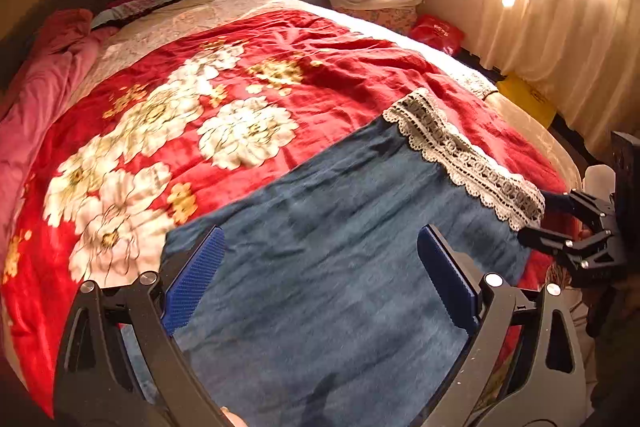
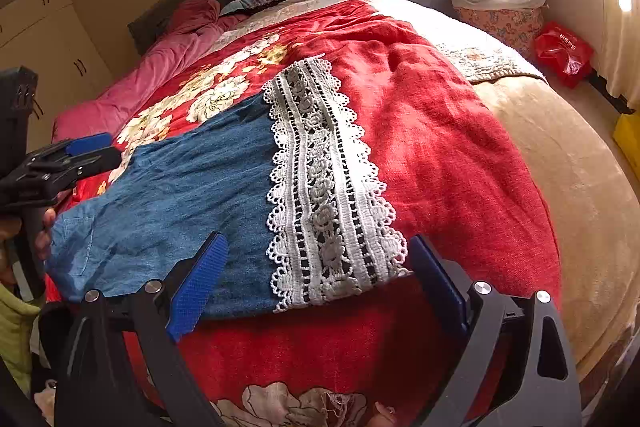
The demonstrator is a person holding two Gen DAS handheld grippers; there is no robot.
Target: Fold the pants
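Left wrist view: blue denim pants (image 1: 340,247) lie flat on a red floral blanket (image 1: 280,75) covering a bed (image 1: 560,155). A wide band of white crochet lace (image 1: 464,155) trims the hem, which lies toward the bed's right edge. The left gripper (image 1: 320,279) hovers over the denim with its blue-padded fingers spread wide, holding nothing. The right gripper (image 1: 536,219) shows at the right, by the lace end; its opening cannot be judged here. A red bag (image 1: 438,33) beside the bed carries writing too blurred to read.

Right wrist view: the pants (image 2: 180,195) sit near the foot edge of the bed, faded blue, lightly creased, lace band (image 2: 324,179) running across the leg end. The right gripper (image 2: 316,283) is spread wide above the lace, empty. The left gripper (image 2: 92,151) appears at the far left by the waist end. The red bag's (image 2: 564,51) gold lettering is unreadable.
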